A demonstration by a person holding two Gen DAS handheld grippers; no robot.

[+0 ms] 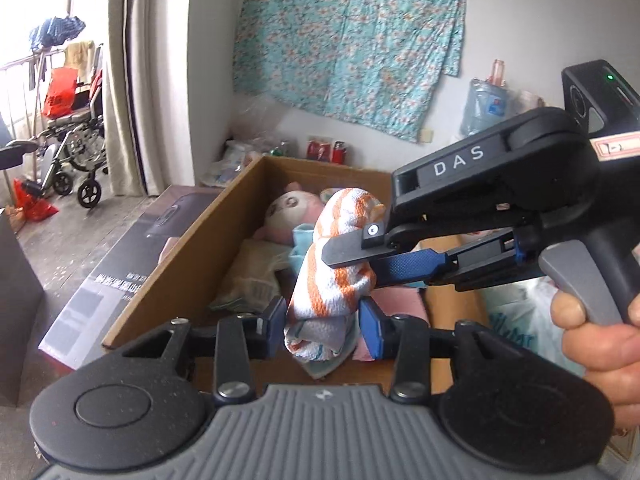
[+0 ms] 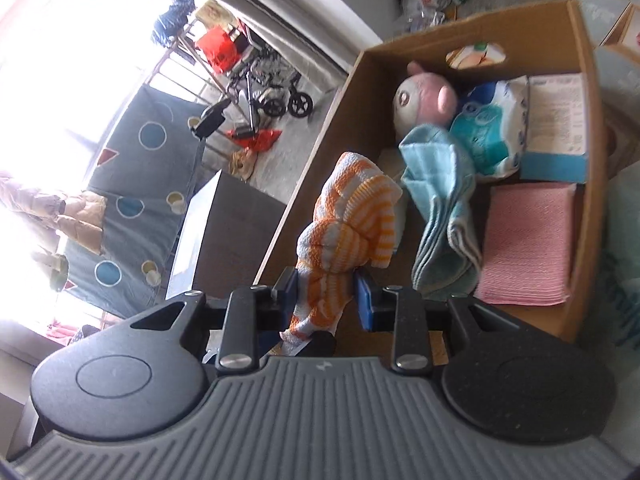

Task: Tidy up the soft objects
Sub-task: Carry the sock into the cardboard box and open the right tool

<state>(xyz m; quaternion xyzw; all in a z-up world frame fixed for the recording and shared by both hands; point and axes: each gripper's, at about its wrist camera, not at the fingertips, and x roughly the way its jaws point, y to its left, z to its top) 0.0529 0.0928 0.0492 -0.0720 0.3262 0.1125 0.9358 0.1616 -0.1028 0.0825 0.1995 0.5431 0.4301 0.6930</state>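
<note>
Left wrist view puts the orange-striped towel [image 1: 340,264] at centre, a rolled bundle hanging over the open cardboard box [image 1: 168,280]. I see both tongs holding it: my left gripper [image 1: 322,328] is pinched on its lower end, and my right gripper [image 1: 360,256] reaches in from 3 o'clock and is clamped across its middle. Its long axis runs from about 1 o'clock down to 7 o'clock in this view, nearly upright, top end leaning toward the far wall of the box. In the right wrist view the same towel [image 2: 344,232] rises from between the narrow jaws of the right gripper [image 2: 326,294] toward 12 o'clock, bulging into folds above them.

Below and beyond it, the box already holds a pink plush toy [image 2: 420,98] at 1 o'clock, a blue folded cloth [image 2: 444,200] just right of the towel, and a pink folded cloth [image 2: 528,240] at 3 o'clock.

I judge the step to be carrying the roll in and laying it down. To do that well I would keep both grips firm so the roll does not unfurl, lower it level into the bare strip along the left wall beside the blue cloth, and let go only once it rests on the floor of the box.
</note>
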